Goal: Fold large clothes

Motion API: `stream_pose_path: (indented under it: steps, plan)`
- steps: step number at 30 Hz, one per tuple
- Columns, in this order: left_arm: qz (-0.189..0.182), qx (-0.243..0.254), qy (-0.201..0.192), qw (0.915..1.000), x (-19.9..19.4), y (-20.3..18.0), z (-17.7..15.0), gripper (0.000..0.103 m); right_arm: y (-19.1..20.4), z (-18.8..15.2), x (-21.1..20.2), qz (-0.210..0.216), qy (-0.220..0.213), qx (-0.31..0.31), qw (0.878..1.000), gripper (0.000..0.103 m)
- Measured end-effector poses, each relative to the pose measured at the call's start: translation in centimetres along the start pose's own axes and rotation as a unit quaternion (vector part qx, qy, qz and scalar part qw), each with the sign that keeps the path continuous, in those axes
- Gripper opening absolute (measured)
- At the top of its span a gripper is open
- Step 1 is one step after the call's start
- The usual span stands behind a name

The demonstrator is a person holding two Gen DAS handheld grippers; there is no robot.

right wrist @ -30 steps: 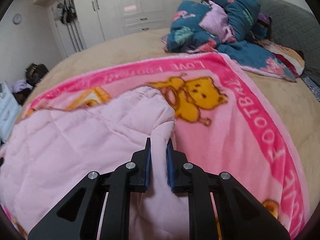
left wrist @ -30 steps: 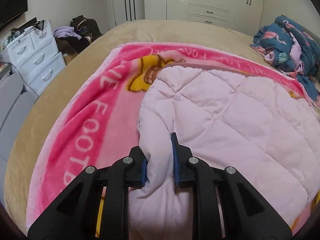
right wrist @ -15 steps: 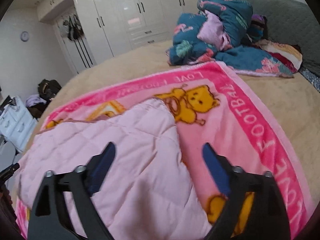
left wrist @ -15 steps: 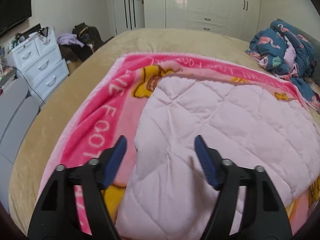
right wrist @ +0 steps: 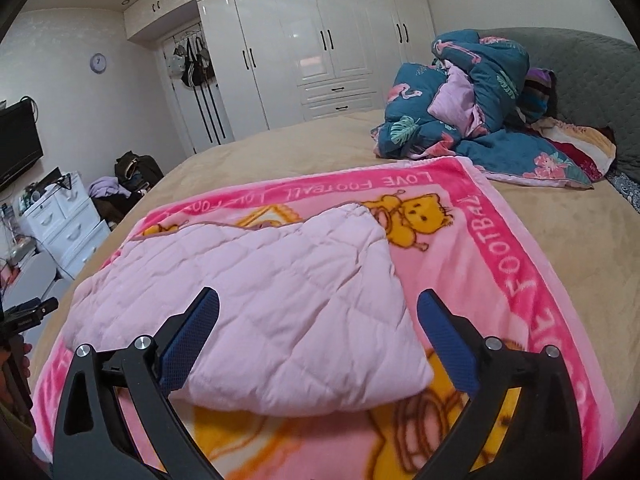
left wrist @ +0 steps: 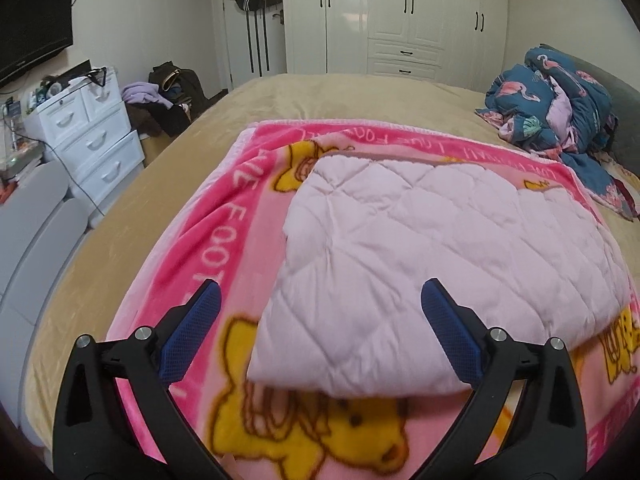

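A pale pink quilted garment (left wrist: pixel 420 240) lies folded flat on a bright pink teddy-bear blanket (left wrist: pixel 224 240) spread over the tan bed (left wrist: pixel 320 100). My left gripper (left wrist: pixel 320 286) hovers above the garment's near left corner, its jaws opening wide, blue pads (left wrist: pixel 192 332) clear of the cloth. In the right wrist view the same garment (right wrist: pixel 260 300) sits on the blanket (right wrist: pixel 500 260). My right gripper (right wrist: pixel 319 294) hangs over the near right corner, jaws opening, and nothing is pinched between them.
A crumpled blue flamingo duvet (left wrist: pixel 560 112) is heaped at the bed's far right by a grey headboard (right wrist: pixel 592 72). White drawers (left wrist: pixel 88 136) and bags (left wrist: pixel 176 92) stand left of the bed. White wardrobes (right wrist: pixel 320 40) line the far wall.
Both grippers were shut on the quilted garment's near edge. They let go, spread wide, and drew back and upward. The garment now rests flat on the blanket.
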State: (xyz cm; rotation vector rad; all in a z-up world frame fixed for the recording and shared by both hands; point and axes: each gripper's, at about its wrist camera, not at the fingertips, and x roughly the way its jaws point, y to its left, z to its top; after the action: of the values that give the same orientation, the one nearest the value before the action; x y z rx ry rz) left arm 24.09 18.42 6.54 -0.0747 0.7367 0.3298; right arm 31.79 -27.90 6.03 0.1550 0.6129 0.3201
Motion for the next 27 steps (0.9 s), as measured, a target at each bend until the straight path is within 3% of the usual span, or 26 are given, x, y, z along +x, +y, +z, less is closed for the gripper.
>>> stream_pose_path:
  steps: [12,18,27]
  plan:
    - [-0.005,-0.012,0.02,0.9997,-1.3,0.4,-4.2,0.094,0.6,-4.3,-0.8,-0.01,0.019,0.011,1.0,0.099]
    - [-0.022,-0.042,0.04,0.9981,-0.7,0.6,-6.2,0.094,-0.5,-6.5,-0.1,-0.02,0.04,0.058,0.997,0.099]
    - [-0.066,-0.121,0.095,0.9859,2.0,1.5,-9.3,0.094,-2.7,-10.1,1.7,-0.04,0.066,0.161,0.984,0.099]
